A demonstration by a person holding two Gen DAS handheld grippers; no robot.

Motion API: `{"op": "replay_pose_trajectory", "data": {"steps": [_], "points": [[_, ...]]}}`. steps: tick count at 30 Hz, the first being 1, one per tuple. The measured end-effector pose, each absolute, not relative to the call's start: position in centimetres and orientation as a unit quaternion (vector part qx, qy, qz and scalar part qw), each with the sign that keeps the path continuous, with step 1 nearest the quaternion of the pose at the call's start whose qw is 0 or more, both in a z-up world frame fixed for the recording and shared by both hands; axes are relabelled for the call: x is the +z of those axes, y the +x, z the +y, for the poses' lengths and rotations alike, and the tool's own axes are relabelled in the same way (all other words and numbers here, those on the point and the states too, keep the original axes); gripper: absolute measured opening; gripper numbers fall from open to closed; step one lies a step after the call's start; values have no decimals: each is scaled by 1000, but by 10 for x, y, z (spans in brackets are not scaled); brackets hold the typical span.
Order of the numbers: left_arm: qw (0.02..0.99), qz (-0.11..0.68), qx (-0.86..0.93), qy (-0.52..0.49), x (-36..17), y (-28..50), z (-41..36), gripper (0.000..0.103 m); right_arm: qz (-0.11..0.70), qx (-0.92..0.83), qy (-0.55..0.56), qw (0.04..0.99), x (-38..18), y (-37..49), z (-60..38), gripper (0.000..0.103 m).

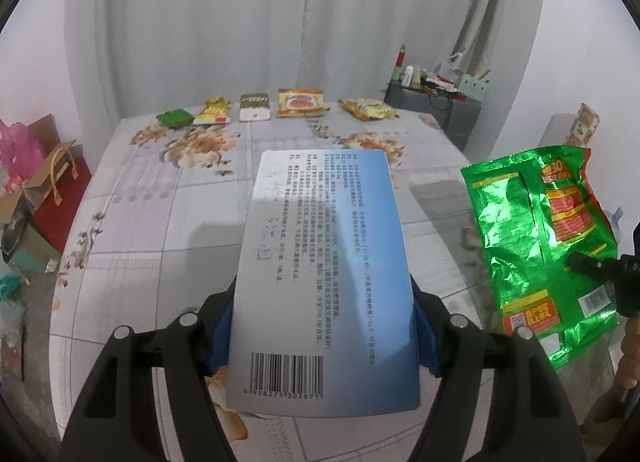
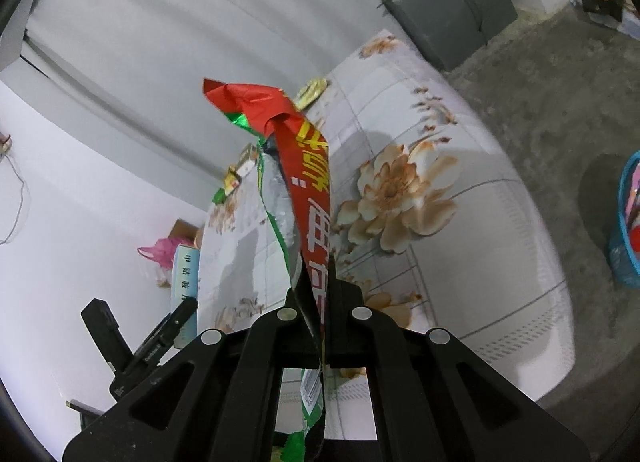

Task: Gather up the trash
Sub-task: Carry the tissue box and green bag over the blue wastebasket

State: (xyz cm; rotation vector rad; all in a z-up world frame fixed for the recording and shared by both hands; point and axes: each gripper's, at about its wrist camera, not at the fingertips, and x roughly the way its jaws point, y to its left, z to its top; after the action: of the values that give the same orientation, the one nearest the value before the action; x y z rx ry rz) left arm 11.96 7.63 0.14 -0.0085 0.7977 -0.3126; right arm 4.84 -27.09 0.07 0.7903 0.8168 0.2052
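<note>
My left gripper (image 1: 324, 314) is shut on a white and blue carton (image 1: 324, 246) with a barcode, held by its sides between the blue pads above the floral cloth (image 1: 160, 222). In the right wrist view the same carton (image 2: 186, 274) shows at the lower left. My right gripper (image 2: 320, 286) is shut on a crumpled green and red snack bag (image 2: 308, 182), which stands up from the jaws. In the left wrist view that bag (image 1: 532, 242) hangs at the right, pinched by the right gripper (image 1: 588, 262). Several wrappers lie in a row at the far edge, among them a green one (image 1: 174, 118) and an orange one (image 1: 300, 102).
A grey cabinet (image 1: 432, 102) with clutter on top stands beyond the far right corner. Paper bags and boxes (image 1: 60, 190) sit on the floor at the left. A blue basket (image 2: 628, 230) stands on the concrete floor at the right. White curtains hang behind.
</note>
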Motion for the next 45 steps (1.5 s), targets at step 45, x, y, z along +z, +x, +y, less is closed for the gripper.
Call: {"op": "replay_pose_trajectory", "data": {"steps": [45], "points": [[706, 473, -503, 158, -18, 67, -392, 69, 203, -216, 637, 712, -152, -144, -538, 0]]}}
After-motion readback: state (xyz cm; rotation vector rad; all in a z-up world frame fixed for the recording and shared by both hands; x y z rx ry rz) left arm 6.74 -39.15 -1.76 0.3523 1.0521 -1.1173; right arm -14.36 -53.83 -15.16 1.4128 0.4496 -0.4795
